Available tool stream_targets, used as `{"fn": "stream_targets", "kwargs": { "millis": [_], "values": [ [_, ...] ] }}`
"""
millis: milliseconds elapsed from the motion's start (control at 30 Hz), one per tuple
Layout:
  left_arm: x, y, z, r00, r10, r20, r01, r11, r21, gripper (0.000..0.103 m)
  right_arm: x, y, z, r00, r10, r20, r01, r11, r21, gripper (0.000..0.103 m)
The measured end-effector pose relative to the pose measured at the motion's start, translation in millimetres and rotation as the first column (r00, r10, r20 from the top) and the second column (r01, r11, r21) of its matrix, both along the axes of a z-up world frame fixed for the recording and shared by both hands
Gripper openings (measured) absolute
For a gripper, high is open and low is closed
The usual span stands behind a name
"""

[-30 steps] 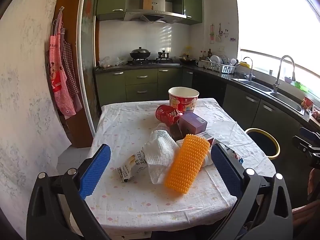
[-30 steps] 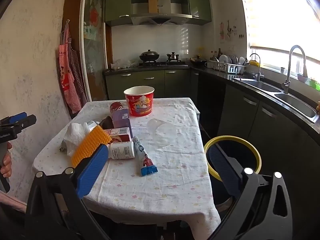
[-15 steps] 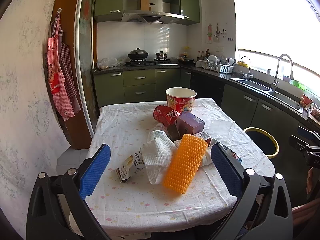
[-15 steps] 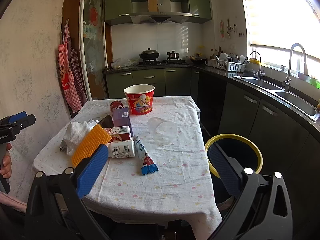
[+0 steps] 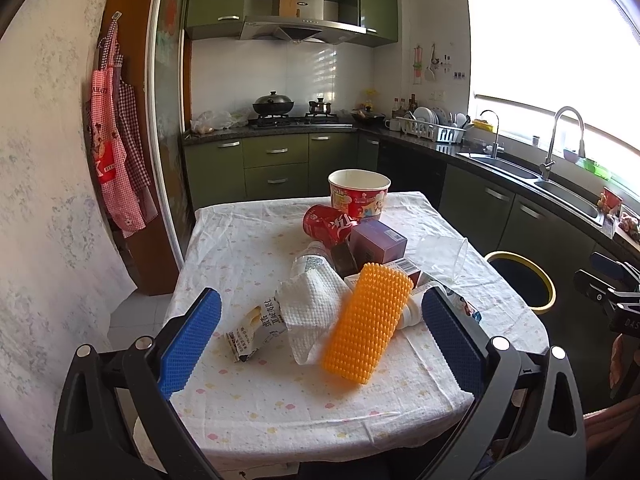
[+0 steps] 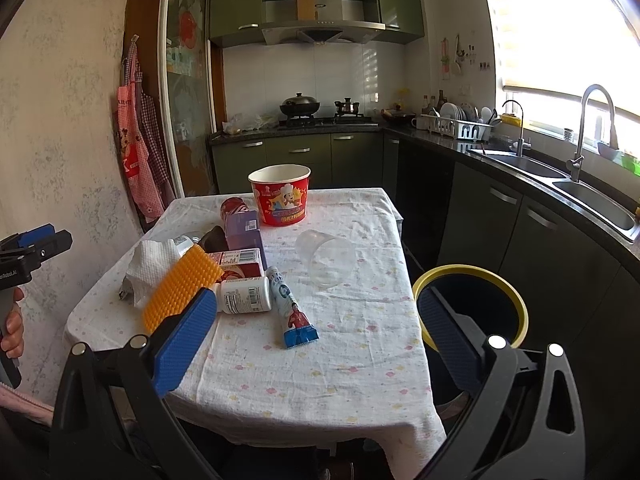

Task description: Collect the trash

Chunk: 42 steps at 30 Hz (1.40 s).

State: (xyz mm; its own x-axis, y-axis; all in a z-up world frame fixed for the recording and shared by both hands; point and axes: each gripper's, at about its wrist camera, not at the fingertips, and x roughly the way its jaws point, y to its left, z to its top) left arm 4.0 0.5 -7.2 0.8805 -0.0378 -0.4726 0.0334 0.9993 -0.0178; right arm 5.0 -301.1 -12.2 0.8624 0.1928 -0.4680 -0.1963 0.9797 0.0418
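Trash is crowding the surface (image 6: 360, 360) around the orange brush (image 5: 368, 328); both claws, left claw (image 5: 320, 344) and right claw (image 6: 316, 340), are hovering spread, empty.

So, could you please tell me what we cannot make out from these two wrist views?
- Bin: its inside is dark in both views; the right gripper finger covers part of the rim.
- Plastic bottle: mostly hidden under the paper towel in the left wrist view.
- Snack wrapper: print too small to read.
- Brown item: wedged behind the purple box, unidentifiable.
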Motion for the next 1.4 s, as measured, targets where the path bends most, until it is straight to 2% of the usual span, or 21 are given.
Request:
{"fn": "stream_targets", "kwargs": {
  "millis": [1400],
  "values": [
    [3.6, 0.7, -6.6, 1.000, -0.014, -0.018, 0.014, 1.000, -0.013, 0.099, 3.0, 0.3, -5.3, 1.000, -0.002, -0.014, 0.002, 1.000, 0.005, 0.097]
  ]
}}
